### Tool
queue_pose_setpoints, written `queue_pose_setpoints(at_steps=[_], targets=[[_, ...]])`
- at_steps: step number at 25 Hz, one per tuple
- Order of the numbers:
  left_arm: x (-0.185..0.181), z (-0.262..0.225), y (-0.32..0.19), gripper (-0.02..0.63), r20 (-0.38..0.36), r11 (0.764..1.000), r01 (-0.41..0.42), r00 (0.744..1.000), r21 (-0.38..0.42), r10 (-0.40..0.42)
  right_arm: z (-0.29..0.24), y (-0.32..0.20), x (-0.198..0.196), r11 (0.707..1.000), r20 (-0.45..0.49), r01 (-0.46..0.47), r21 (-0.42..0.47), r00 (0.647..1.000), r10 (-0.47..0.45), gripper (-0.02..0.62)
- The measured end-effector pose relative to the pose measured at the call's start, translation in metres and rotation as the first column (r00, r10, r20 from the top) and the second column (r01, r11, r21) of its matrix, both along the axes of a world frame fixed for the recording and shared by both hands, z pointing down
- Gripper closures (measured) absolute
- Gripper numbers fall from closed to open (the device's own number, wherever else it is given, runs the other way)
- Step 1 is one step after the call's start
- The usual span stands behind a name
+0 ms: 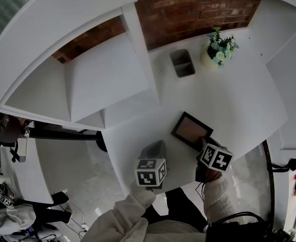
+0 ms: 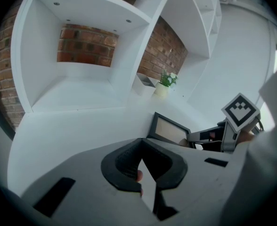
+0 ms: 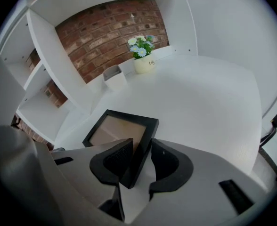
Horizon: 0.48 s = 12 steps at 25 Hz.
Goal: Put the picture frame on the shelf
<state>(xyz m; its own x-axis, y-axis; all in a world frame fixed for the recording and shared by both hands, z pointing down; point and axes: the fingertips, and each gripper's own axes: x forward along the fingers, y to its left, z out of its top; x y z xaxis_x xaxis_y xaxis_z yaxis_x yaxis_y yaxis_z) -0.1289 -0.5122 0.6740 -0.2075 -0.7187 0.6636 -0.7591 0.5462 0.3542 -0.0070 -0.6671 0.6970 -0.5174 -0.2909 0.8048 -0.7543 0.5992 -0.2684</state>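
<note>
Overhead and low views, common picture frame [image 1: 190,130]

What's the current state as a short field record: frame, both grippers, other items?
frame: picture frame, dark border, at the front of the white counter; flat or lifted, cannot tell
right gripper: fingers shut on the frame's near edge
left gripper: fingers together, holding nothing, beside the frame
other items: flower pot and grey container at the back by the brick wall
task: frame not yet in a shelf compartment
</note>
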Motion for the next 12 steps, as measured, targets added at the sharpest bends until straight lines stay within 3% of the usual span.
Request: queue_pose_setpoints(at_steps=[12], targets=[[-0.003, -0.001, 0.019, 0.598, 0.001, 0.999, 0.033, 0.999, -0.003, -0.033, 0.0, -0.003, 0.004, 0.996, 0.02, -0.086, -0.008, 0.996, 0.086, 0.5]])
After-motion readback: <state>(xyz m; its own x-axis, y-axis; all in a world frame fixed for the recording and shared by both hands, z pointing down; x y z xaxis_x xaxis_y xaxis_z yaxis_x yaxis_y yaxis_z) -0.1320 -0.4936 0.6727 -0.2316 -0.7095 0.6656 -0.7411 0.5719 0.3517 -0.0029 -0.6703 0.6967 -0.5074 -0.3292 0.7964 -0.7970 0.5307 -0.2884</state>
